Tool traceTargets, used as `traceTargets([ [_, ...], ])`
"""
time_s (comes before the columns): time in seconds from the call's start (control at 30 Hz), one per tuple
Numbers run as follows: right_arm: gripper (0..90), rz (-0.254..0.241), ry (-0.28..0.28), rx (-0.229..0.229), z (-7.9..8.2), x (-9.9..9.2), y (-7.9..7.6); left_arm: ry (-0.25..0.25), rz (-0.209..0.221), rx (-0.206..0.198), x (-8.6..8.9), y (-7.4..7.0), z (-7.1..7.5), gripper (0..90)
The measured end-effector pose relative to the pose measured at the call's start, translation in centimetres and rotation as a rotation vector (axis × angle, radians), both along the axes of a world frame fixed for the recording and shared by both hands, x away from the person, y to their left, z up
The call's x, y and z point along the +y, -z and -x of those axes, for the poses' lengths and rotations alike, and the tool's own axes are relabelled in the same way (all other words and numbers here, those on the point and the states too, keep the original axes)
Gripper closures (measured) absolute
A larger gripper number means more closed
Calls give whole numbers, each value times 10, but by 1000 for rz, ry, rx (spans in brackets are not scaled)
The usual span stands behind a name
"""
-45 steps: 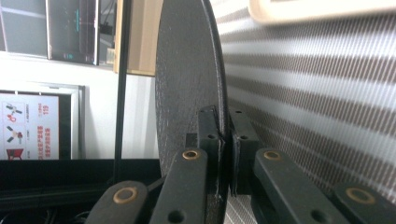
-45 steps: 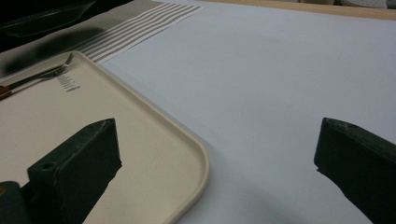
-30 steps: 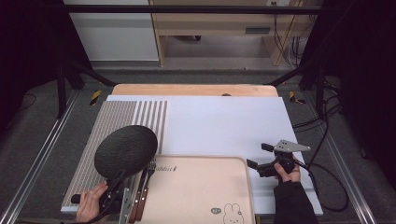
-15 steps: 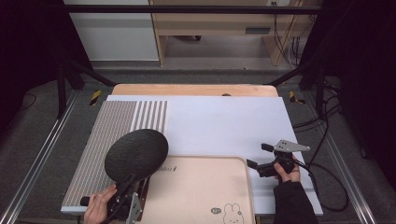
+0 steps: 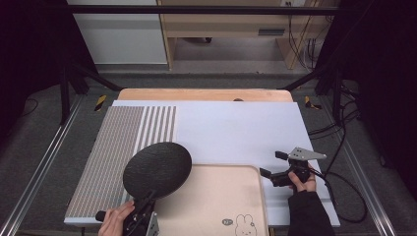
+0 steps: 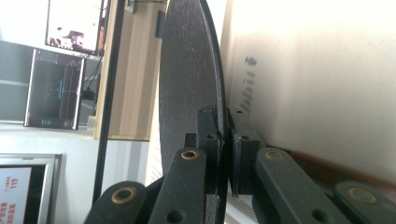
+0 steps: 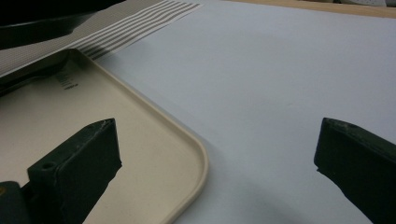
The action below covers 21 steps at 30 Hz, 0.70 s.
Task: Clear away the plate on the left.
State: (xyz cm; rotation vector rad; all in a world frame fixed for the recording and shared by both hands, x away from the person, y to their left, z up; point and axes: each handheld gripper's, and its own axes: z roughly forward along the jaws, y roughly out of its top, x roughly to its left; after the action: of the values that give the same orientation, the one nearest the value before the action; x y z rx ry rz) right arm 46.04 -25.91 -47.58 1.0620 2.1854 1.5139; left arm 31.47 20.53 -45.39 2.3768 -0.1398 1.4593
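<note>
left claw (image 5: 146, 204) clamped, right claw (image 5: 270, 164) spread wide

Place: a lab — a recording rig.
Frame: black rails (image 5: 59, 147) and struts around the desk (image 5: 236, 129).
Cables: loose on grey floor (image 5: 344, 147).
Screens: monitors (image 6: 77, 23) behind — bare wall.

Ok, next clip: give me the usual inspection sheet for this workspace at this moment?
Surface: white sheet with a grey striped section over a wooden table.
Job's things: round black textured plate held by its edge, overlapping the beige rounded-corner tray.
Clutter: nothing seen.
Grippers: left gripper shut on the plate; right gripper open, holding nothing, beside the tray.
Cables: black cables on the floor at right.
Surroundings: grey floor, wooden furniture behind.
</note>
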Motion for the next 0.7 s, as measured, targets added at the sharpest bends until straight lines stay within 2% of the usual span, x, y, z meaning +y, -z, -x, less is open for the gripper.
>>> traceTargets([
  [0.7,6,-2,3,-5,0,-1,0,123,-18,67,-35,5,20,845],
])
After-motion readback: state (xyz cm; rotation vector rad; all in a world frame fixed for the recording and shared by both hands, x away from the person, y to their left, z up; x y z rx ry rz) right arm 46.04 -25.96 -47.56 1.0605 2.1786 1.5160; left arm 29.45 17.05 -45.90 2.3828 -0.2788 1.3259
